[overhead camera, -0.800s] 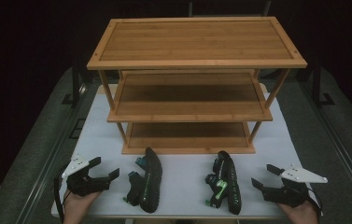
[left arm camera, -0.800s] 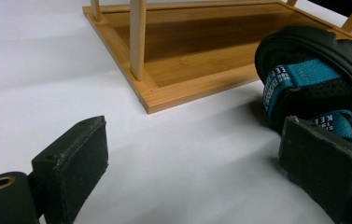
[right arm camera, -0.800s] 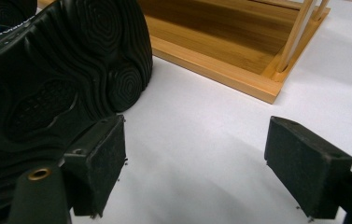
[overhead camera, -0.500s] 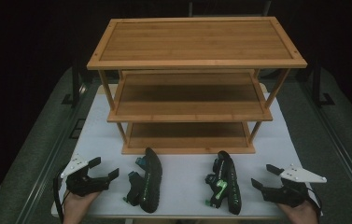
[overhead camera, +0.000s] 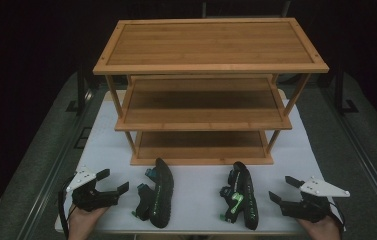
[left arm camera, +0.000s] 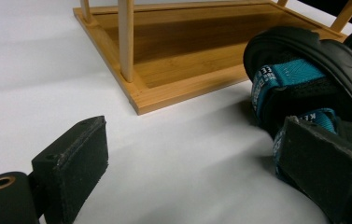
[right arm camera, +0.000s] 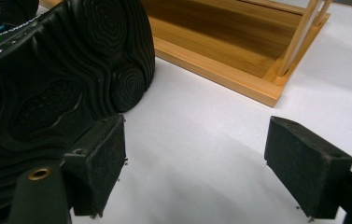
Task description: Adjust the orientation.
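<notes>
Lettering, white on teal strap point(left arm camera: 285, 77) of the black sandal point(left arm camera: 313, 60) in the left gripper view: a fragment reading roughly "EE" on the upper strap, "KE" on the lower strap beside the jaw; the full word is cut off. Other surfaces carry no readable text.

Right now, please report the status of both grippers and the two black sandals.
Left gripper open, empty. Right gripper open, empty. Black sandal with teal straps and black sandal with green straps lie on their sides before the three-tier bamboo shelf rack. White table between them bare.
</notes>
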The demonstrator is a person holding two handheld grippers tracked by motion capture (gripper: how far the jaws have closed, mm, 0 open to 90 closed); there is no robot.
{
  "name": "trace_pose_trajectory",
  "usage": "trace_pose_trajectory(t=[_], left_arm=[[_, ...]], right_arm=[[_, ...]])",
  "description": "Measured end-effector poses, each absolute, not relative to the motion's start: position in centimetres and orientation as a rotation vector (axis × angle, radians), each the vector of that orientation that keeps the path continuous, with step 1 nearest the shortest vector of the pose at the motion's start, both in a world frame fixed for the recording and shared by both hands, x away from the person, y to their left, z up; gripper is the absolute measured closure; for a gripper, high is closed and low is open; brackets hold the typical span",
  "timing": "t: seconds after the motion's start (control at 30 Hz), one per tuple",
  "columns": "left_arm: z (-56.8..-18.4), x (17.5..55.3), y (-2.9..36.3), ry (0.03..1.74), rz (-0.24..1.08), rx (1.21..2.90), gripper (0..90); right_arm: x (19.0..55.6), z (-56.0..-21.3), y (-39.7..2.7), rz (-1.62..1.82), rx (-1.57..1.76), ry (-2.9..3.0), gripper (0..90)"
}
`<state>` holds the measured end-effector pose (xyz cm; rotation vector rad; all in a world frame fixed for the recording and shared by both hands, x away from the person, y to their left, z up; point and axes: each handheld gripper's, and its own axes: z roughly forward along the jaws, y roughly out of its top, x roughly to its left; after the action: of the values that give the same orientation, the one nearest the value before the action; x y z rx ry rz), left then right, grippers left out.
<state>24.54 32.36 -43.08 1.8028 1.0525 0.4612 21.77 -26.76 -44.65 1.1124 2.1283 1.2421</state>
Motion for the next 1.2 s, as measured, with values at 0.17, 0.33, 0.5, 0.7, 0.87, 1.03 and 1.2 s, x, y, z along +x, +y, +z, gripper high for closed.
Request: trace_pose_trajectory(t=[0.17, 0.33, 0.5, 0.7, 0.87, 1.03, 1.2], left_arm=[[-43.2, 24.6, 32.1, 1.046, 0.446, 1.818, 7.9], [-43.2, 24.6, 31.7, 1.029, 0.436, 1.831, 7.9], [-43.3, 24.6, 31.3, 1.016, 0.438, 1.859, 8.0], [-43.4, 24.6, 30.9, 1.008, 0.421, 1.873, 8.4], [-43.6, 24.6, 30.7, 0.994, 0.408, 1.882, 11.7], [-43.7, 24.7, 30.6, 0.993, 0.406, 1.889, 11.8], [-43.9, 24.8, 30.6, 0.996, 0.390, 1.888, 11.8]], right_arm=[[21.7, -44.7, -26.8, 1.245, 1.116, 2.129, 20.1], [21.7, -44.7, -26.8, 1.247, 1.114, 2.126, 20.1], [21.7, -44.7, -26.6, 1.246, 1.104, 2.131, 20.1], [21.7, -44.7, -26.5, 1.246, 1.107, 2.135, 20.4], [21.6, -44.7, -26.5, 1.248, 1.107, 2.136, 20.4], [21.7, -44.8, -26.4, 1.248, 1.101, 2.141, 20.4], [21.7, -44.8, -26.3, 1.247, 1.102, 2.144, 20.4]])
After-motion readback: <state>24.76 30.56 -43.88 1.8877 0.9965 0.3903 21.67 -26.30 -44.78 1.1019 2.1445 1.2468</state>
